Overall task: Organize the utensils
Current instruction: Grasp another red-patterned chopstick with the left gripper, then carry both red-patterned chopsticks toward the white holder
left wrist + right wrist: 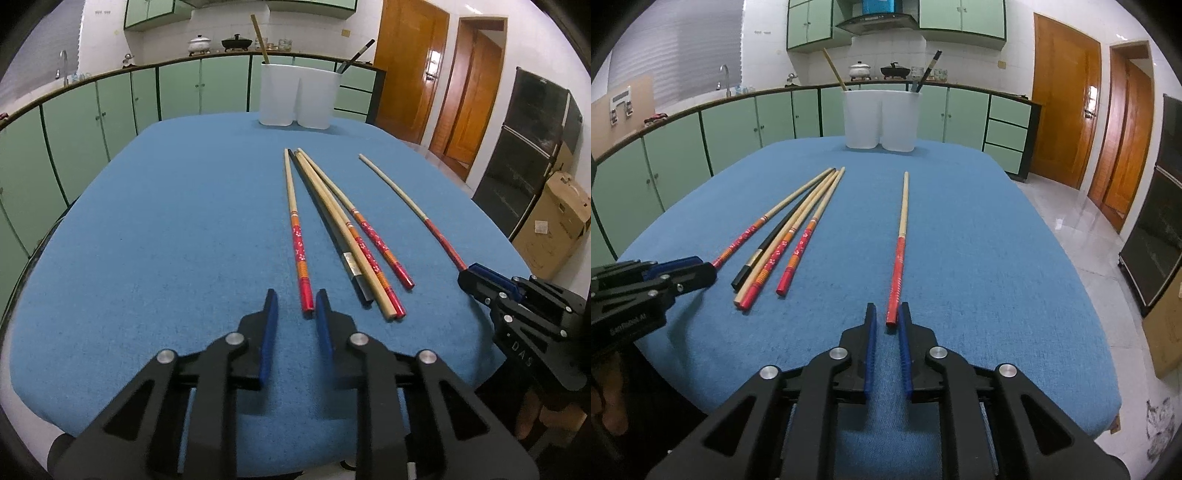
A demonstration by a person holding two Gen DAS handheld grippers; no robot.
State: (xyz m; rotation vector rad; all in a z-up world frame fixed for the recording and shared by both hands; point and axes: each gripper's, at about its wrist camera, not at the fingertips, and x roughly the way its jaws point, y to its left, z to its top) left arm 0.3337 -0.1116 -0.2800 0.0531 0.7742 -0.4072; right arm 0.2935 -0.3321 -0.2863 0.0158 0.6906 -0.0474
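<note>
From your left wrist camera, your left gripper (295, 302) sits low over the blue table (166, 229), and its two blue fingers (271, 321) are spread apart. The red end of one chopstick (298, 243) lies just in front of the gap, near the right finger, and nothing is pinched. Right beside that stick lies a bunch (343, 229) of four sticks: three with red ends and one black one, all touching or crossing. A lone chopstick (413, 210) lies apart on the right, and its red end reaches the tip of your right gripper (480, 275) at the right edge; from here you cannot tell how wide that one is. At the far end of the table stands a white holder (299, 96) with two cups joined together. A tan stick (260, 38) leans out of the left cup and a dark stick (356, 55) leans out of the right cup. Behind it are green cupboards (110, 107), and brown doors (410, 62) are on the right. From your right wrist camera, your right gripper (887, 315) is also low over the table (979, 258) with its fingers (871, 332) apart. The red end of the lone chopstick (900, 243) sits just between the tips, and the fingers do not squeeze it. The bunch (790, 232) lies to the left, and one more chopstick (764, 221) points at the tip of your left gripper (701, 267) at the left edge. The holder (881, 120) stands at the far end, with the tan stick (834, 70) in its left cup and the dark stick (929, 70) in its right cup. Green cupboards (757, 125) run behind, and a shiny floor (1082, 236) is on the right.
</note>
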